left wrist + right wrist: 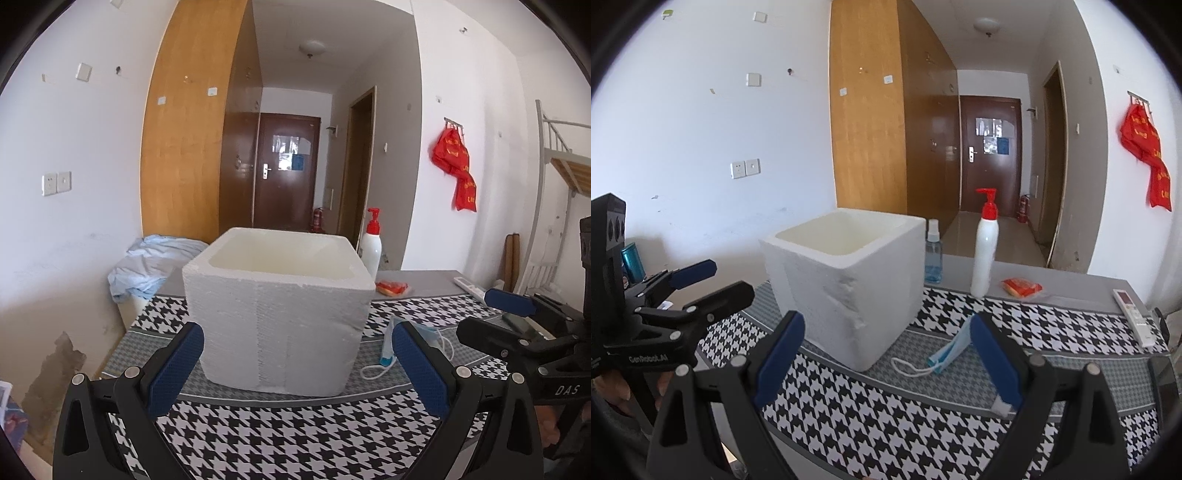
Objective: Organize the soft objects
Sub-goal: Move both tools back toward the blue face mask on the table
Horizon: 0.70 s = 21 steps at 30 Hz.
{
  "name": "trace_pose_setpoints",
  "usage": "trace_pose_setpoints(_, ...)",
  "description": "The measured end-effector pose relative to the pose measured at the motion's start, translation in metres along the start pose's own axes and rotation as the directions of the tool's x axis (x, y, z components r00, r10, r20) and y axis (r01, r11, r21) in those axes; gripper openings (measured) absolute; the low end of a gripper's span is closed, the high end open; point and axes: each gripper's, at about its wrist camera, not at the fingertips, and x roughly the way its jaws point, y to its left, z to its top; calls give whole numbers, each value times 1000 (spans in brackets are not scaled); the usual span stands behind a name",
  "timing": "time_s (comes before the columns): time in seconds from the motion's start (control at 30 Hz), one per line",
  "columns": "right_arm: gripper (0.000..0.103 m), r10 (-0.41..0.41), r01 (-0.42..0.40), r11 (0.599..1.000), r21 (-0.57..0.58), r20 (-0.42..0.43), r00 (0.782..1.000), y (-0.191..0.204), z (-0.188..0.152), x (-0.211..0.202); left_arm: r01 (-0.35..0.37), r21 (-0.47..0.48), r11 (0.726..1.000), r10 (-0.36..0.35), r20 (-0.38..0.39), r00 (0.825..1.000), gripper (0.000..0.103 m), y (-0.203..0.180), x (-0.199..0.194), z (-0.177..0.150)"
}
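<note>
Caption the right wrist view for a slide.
Open right gripper faces a foam box and face mask on the houndstooth table.

White-walled room with a hallway beyond.
A tall wooden wardrobe (882, 110) stands left; a dark brown door (991, 151) ends the hall under a ceiling lamp (987, 26).

Left claw (297, 365) and right claw (888, 354) both gape, empty.

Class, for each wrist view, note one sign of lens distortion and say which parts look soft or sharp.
Left wrist view: the wardrobe bows like a barrel, black vignette fills the corners, and the foam box is sharp. Right wrist view: the wall edges curve, the nearby left tongs look slightly soft, and the face mask is crisp.
</note>
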Motion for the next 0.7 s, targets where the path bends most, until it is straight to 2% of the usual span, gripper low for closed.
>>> trace_pose_setpoints(0.7,94,-97,98,994,43,-17,995,-30,-22,-23,103,39,994,-102,-38,994,102,-36,10,-12)
